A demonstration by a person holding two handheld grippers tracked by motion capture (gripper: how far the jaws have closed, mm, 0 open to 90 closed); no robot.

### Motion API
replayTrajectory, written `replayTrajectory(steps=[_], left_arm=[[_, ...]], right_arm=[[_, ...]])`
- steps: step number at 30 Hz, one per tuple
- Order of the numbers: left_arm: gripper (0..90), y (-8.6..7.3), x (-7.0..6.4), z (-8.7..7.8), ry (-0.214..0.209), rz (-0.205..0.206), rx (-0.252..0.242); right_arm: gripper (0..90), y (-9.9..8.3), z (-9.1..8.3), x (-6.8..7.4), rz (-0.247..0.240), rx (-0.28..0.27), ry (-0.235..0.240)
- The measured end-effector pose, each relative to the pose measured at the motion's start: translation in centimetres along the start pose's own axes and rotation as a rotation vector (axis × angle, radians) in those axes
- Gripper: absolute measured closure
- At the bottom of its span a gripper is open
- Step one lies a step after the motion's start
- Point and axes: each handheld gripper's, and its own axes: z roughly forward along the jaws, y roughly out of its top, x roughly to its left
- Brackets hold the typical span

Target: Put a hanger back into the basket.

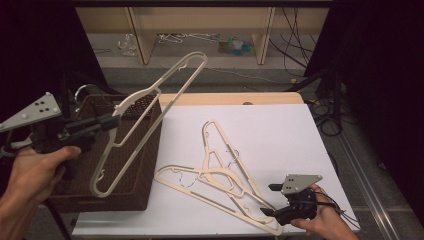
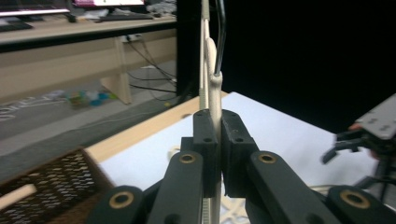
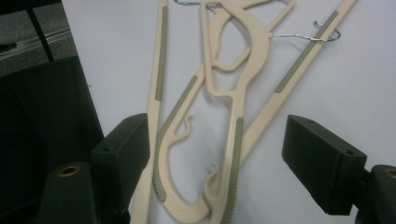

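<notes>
Hanger (image 1: 150,117) clamped in left gripper (image 1: 114,122) above basket (image 1: 145,165); right gripper (image 1: 268,199) wide open.

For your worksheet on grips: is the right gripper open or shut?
Open. The right gripper has its black jaws standing wide apart, with the cream plastic hangers lying on the white table between them, ungripped.

The raised hanger (image 1: 150,120), at upper left of the high view, is cream plastic. The two hangers lying on the desk (image 1: 220,175) are the same cream, with grey-green ribbed grip strips along their arms and thin silver wire hooks. The desk (image 1: 280,135) is covered in plain white, with a pale wood edge at its far side. The basket (image 1: 132,165) at left is dark brown with an open woven lattice. Both grippers have black fingers (image 3: 123,144), brass-coloured pivot rings and grey plates dotted white.
</notes>
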Motion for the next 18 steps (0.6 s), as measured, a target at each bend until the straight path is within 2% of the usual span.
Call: replayTrajectory(steps=[1,2,5,7,9,13,15,16,18], left_arm=[[85.8,0.0,0.4,-0.1,0.016,0.002,-0.001],[85.8,-0.2,0.7,-0.3,0.030,-0.020,0.014],[85.8,-0.6,2.2,-0.3,0.067,0.020,0.030],[85.8,-0.8,2.6,-0.2,0.065,0.017,0.034],[85.8,-1.5,3.7,-0.2,0.078,-0.016,0.055],[85.8,-2.7,5.2,-0.2,0.085,-0.013,0.072],[85.8,-2.9,5.5,-0.2,0.086,-0.015,0.077],[85.8,-3.6,6.4,-0.3,0.098,-0.003,0.089],[85.8,-4.0,6.7,-0.3,0.101,-0.007,0.094]], right_arm=[[24.4,0.0,0.0,0.0,0.001,-0.002,-0.003],[24.4,0.0,0.0,0.0,0.001,-0.002,-0.003],[24.4,-0.1,0.0,0.0,0.002,0.003,0.004],[24.5,-0.1,0.0,0.0,-0.001,0.002,0.004],[24.4,-0.1,0.0,0.0,0.001,-0.001,0.003],[24.5,-0.1,-0.1,0.0,0.000,-0.001,0.004],[24.5,-0.2,0.0,0.0,0.000,0.000,0.005],[24.5,-0.2,-0.1,0.0,0.003,0.004,0.003],[24.6,-0.2,-0.1,0.0,0.002,0.004,0.004]])
